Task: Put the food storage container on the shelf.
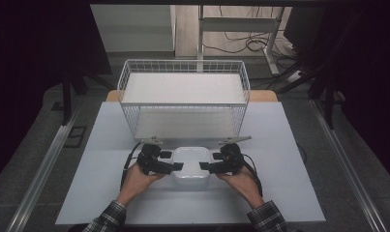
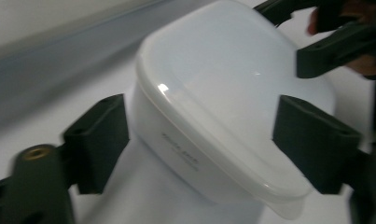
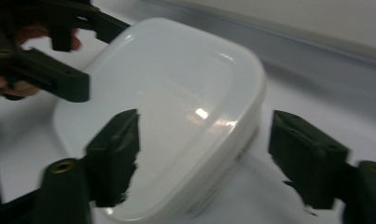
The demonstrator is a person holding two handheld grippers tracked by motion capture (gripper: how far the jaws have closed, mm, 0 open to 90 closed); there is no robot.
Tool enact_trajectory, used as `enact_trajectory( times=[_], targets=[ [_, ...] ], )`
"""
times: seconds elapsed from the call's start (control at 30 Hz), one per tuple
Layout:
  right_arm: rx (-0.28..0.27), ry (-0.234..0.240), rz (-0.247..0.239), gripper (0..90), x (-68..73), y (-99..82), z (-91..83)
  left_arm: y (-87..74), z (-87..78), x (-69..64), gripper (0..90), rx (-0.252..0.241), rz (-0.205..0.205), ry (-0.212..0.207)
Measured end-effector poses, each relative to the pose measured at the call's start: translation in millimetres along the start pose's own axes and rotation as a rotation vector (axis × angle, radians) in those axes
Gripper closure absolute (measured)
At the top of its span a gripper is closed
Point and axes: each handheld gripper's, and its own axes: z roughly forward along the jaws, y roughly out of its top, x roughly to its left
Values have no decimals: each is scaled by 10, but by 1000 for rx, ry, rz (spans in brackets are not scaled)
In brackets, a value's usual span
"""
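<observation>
Lower centre of the high view: a white lidded box [image 1: 190, 163] sits on the pale surface [image 1: 279, 159], flanked by two hand-held grippers. The left gripper [image 1: 178, 166] comes at it from frame left, the right gripper [image 1: 203, 166] from frame right; each has its jaws astride one end of the box.

State of play: approach looks done, grip not. In the left gripper view the box [image 2: 223, 98] lies between the jaws, w/ a sliver of gap at the left-hand pad and the right-hand pad at or just off the lid edge; can't tell if it touches. In the right gripper view the box [image 3: 167, 116] sits between jaws set fairly wide, w/ a clear gap at the right-hand pad, so no pinch yet. Both pairs read as part-open, holding nothing. The lid is on and the box is flat on the surface, not lifted.

Left to do, as a judgement: close both pairs on the box ends, lift, and prob. carry it to the wire basket [image 1: 127, 79] just behind, upper centre of frame. The basket holds none of the box yet.

Orientation: the box is upright, lid up. A rounded near-square, so its long axis is faint; if anything it runs top to bottom of the high view, toward the basket, w/ the grippers at its sides. Small print on one side wall, too blurred to read.
</observation>
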Motion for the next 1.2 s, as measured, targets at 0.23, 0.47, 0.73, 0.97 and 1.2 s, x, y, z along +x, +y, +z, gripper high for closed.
enact_trajectory(
  times=[0.23,0.47,0.73,0.97,1.2],
  targets=[
    [46,45,87,408,28,-26,-64,-38,-98,-111,378,33,-62,10],
    [13,38,119,638,97,-123,-256,-119,-235,-250,620,-2,-92,34],
    [-58,-21,141,775,158,-151,-339,-148,-286,-326,798,-75,-127,81],
    [-92,-76,86,775,226,-148,-320,-124,-282,-335,796,-76,-117,117],
    [-138,-83,46,776,290,-54,-417,-31,-380,-384,795,-114,-88,124]
  ],
)
